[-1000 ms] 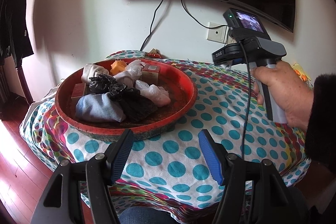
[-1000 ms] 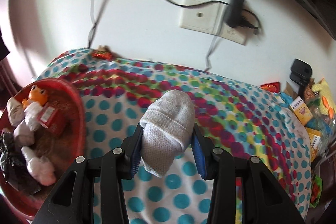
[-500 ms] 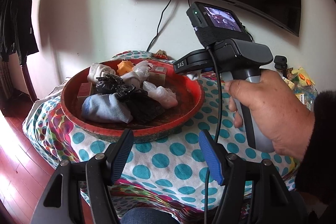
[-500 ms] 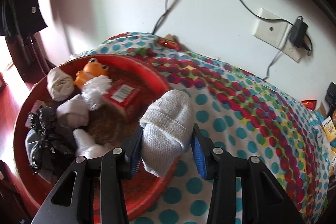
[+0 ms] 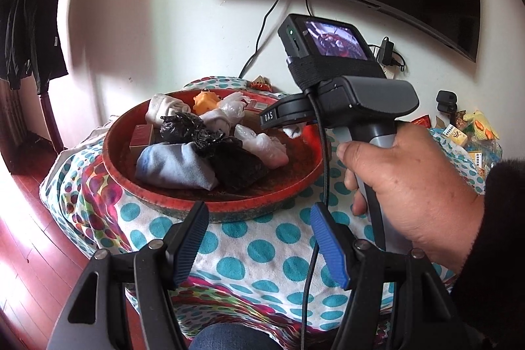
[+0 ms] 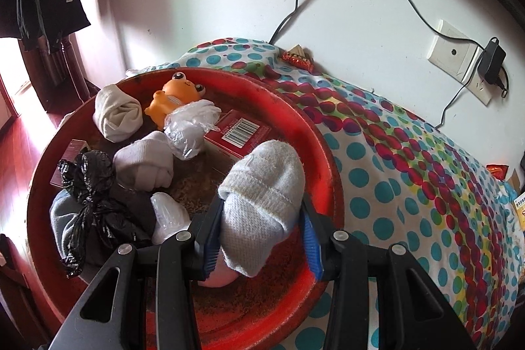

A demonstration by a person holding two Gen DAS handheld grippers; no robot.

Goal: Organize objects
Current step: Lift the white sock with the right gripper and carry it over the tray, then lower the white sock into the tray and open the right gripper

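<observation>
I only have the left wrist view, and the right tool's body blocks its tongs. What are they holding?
Observer: The right tongs are clamped on a rolled white sock.
Reviewer: Is it over the basin yet?
Observer: Yes, it is held inside the red basin, close to the rim on the tablecloth side.
Reviewer: What lies just beyond it?
Observer: A red box, lying flat with its barcode facing up.

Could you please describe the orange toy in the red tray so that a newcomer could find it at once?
Start at the round red tray on the polka-dot tablecloth. At its far rim, near the wall, lies a small orange frog-like toy with bulging eyes. It is the only orange, moulded thing among rolled socks, bags and boxes.
</observation>
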